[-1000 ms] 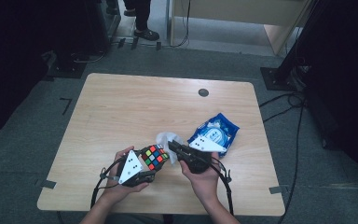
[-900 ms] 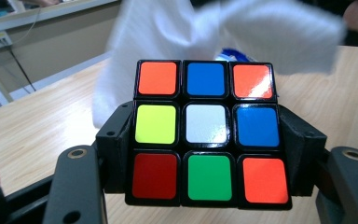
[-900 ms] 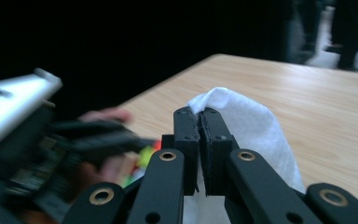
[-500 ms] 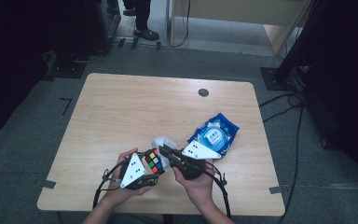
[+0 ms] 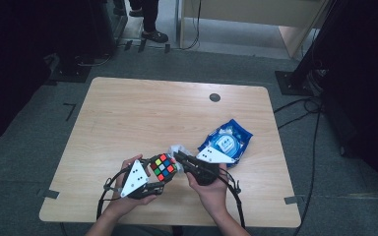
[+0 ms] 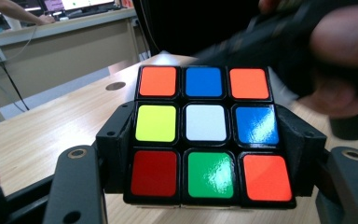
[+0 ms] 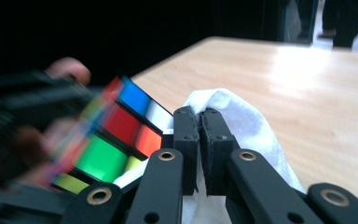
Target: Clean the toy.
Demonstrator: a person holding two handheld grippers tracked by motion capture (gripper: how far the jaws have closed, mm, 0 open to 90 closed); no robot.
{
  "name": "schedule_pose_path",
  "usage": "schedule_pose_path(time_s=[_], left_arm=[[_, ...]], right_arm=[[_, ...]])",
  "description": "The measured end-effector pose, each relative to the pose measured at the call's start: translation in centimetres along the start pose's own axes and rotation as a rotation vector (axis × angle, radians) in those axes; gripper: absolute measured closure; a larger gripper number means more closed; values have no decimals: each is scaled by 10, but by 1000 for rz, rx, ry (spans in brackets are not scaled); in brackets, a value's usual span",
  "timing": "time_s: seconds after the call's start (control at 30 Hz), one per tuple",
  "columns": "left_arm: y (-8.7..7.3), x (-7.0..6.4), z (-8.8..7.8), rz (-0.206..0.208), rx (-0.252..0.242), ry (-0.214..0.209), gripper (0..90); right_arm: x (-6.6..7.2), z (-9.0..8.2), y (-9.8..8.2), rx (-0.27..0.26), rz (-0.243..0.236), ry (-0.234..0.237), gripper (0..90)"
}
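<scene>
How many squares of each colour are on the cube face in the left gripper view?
Cube face, held in the left claw:
Orange: 3
Blue: 2
Red: 1
Green: 1
Yellow: 1
White: 1
Total: 9

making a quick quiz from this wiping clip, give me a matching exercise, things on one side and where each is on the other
Things:
1. puzzle cube
2. white wipe
3. blue wipes packet
4. round dark cap

Places:
A. lying on the table beside the right hand
B. clamped in the right gripper
C. set in the tabletop near the far edge
D. clamped in the left gripper

Pairs: 1-D, 2-B, 3-A, 4-C
</scene>
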State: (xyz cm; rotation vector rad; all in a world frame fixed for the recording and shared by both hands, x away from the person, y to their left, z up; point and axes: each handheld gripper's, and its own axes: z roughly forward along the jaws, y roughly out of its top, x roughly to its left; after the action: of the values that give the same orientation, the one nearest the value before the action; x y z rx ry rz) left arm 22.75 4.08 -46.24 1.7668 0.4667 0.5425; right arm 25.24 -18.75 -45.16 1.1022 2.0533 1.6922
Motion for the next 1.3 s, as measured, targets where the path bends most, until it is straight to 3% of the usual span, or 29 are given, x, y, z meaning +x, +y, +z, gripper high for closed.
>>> schedule_pose_path(time_s=[0.13, 0.27, 0.37, 0.5, 0.6, 0.67, 0.7, 0.73, 0.8, 0.87, 0.9, 0.93, 1.0, 1.07, 1.13, 1.17, 1.2, 1.23, 1.27, 1.3], left_arm=[[2, 2, -2, 0, -9, 15, 342], [0, 10, -4, -21, -1, 40, 342], [-1, 14, -5, -39, -3, 50, 342], [-1, 18, -8, -45, -8, 63, 342], [-2, 19, -8, -52, -8, 66, 342], [-2, 21, -8, -61, -9, 66, 342], [-2, 21, -8, -64, -7, 69, 342], [-3, 22, -8, -67, -7, 69, 342], [-3, 24, -8, -76, -8, 71, 342], [-3, 26, -9, -80, -7, 80, 342], [-3, 27, -9, -84, -8, 85, 342], [-3, 28, -9, -86, -7, 88, 342], [-2, 31, -10, -91, -7, 95, 342], [0, 35, -10, -100, -6, 101, 342], [3, 39, -10, -110, -7, 110, 342], [5, 41, -11, -119, -3, 109, 342], [6, 42, -11, -129, -6, 112, 342], [8, 44, -11, -141, -6, 108, 342], [10, 45, -10, -147, -3, 104, 342], [11, 45, -9, -153, -1, 105, 342]], right_arm=[[-16, 12, -15, 118, 4, -46, 864], [-26, 9, -17, 109, 4, -87, 863], [-35, 3, -13, 55, 7, -74, 840], [-43, 0, -15, 29, 19, -77, 840], [-44, 1, -16, 39, 17, -65, 844], [-43, 2, -15, 66, -33, -65, 851], [-42, 3, -15, 78, -67, -67, 827], [-39, 4, -13, 100, -135, -83, 759], [-36, 5, -10, 107, -166, -98, 679], [-35, 5, -8, 90, -143, -83, 585], [-35, 6, -8, 88, -130, -75, 580], [-36, 5, -7, 130, -104, -49, 576], [-38, 4, -7, 138, -93, -13, 527], [-38, 4, -8, 129, -111, -19, 468], [-32, 2, -10, 91, -164, -35, 461], [-24, 1, -11, 56, -221, -58, 399], [-24, 1, -11, 56, -221, -58, 399], [-21, 1, -11, 55, -230, -49, 384], [-17, 3, -11, 58, -232, 6, 355], [-15, 4, -11, 54, -235, 32, 339]])
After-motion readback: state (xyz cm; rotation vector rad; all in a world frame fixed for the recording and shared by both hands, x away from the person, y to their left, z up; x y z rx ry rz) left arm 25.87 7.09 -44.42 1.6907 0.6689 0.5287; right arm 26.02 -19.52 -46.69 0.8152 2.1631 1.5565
